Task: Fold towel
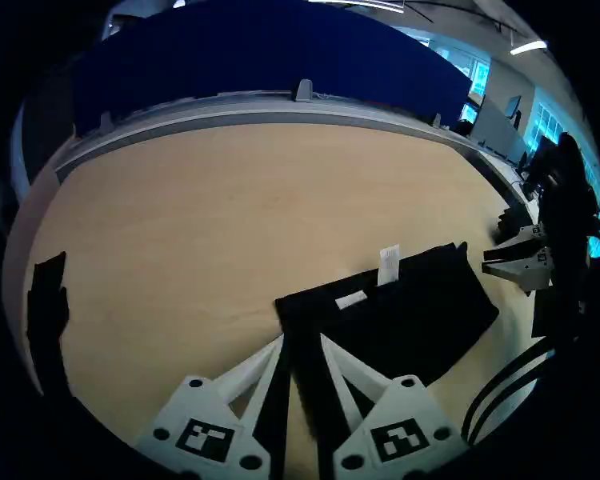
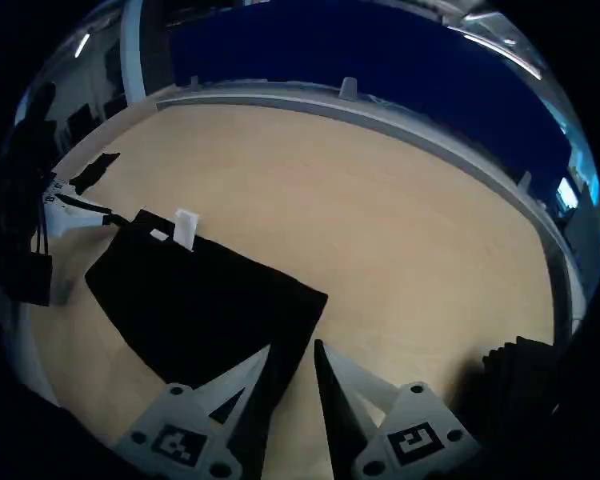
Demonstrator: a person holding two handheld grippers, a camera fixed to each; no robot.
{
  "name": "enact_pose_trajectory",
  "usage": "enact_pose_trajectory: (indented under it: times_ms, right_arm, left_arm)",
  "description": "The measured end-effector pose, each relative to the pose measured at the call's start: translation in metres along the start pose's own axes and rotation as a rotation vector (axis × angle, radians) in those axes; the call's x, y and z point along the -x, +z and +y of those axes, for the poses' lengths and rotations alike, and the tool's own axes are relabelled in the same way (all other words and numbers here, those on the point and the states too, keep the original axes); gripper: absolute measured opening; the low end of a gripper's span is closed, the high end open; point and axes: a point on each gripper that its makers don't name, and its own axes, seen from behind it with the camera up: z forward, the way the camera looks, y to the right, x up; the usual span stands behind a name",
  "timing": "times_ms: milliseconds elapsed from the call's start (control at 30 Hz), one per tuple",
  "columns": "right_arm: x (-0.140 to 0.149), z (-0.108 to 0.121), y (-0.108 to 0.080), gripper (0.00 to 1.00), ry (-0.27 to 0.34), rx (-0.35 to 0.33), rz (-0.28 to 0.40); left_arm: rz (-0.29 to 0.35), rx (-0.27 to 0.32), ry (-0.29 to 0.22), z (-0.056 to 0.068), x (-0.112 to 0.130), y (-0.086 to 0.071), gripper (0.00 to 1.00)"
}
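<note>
Black towel [image 1: 412, 312] with white tag [image 1: 389, 264] lies flat on wooden table [image 1: 220, 224]; left gripper [image 1: 302, 338] at 1 corner, right gripper [image 2: 292, 346] at another; both finger pairs narrowly apart; clamping on cloth cannot be determined.

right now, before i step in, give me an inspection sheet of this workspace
surface: pale wooden table, long and curved at the far edge
job's things: black towel spread on the table, white tag sticking up at one edge
clutter: black item near the table's left edge; dark ribbed thing on the right, too dim to name
grippers: left gripper and right gripper each look closed on a towel corner
cables: black cables hanging near the table edge
surroundings: blue partition behind the table, ceiling lights, windows, person in dark clothing
</note>
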Motion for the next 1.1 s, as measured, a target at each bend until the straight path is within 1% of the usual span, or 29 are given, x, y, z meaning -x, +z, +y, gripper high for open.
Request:
enact_pose_trajectory:
  times_ms: [67,100,200,233,300,367,400,667,867,1100]
  right_arm:
    - [-0.001,0.000,0.000,0.42,-0.001,0.004,0.006]
    - [-0.002,0.000,-0.001,0.46,-0.002,0.006,0.009]
    - [-0.002,0.000,-0.004,0.64,-0.007,0.006,0.017]
    - [-0.003,0.000,-0.005,0.67,-0.008,0.007,0.019]
    - [-0.002,0.000,-0.007,0.76,-0.009,0.008,0.023]
    - [-0.001,0.000,-0.008,0.90,-0.008,0.007,0.023]
    - [0.000,0.000,-0.009,0.94,-0.007,0.006,0.023]
    - [0.002,-0.001,-0.014,0.94,0.002,0.002,0.027]
    - [0.005,-0.005,-0.019,0.94,0.003,0.001,0.029]
    - [0.015,-0.010,-0.027,0.94,0.014,-0.001,0.024]
  left_arm:
    - [-0.005,-0.006,-0.001,-0.001,0.001,0.000,0.32]
    - [-0.007,-0.010,-0.001,-0.002,0.001,-0.001,0.36]
    - [-0.011,-0.020,0.000,-0.005,0.003,-0.001,0.62]
    - [-0.011,-0.024,0.001,-0.006,0.003,-0.002,0.71]
    - [-0.010,-0.031,0.002,-0.007,0.004,-0.002,0.83]
    - [-0.011,-0.038,0.004,-0.008,0.005,-0.003,0.91]
    - [-0.011,-0.041,0.006,-0.009,0.005,-0.003,0.92]
    - [-0.011,-0.055,0.014,-0.008,0.006,-0.009,0.93]
    - [-0.009,-0.070,0.011,-0.010,0.012,-0.020,0.93]
    - [-0.008,-0.088,-0.006,-0.013,0.024,-0.034,0.93]
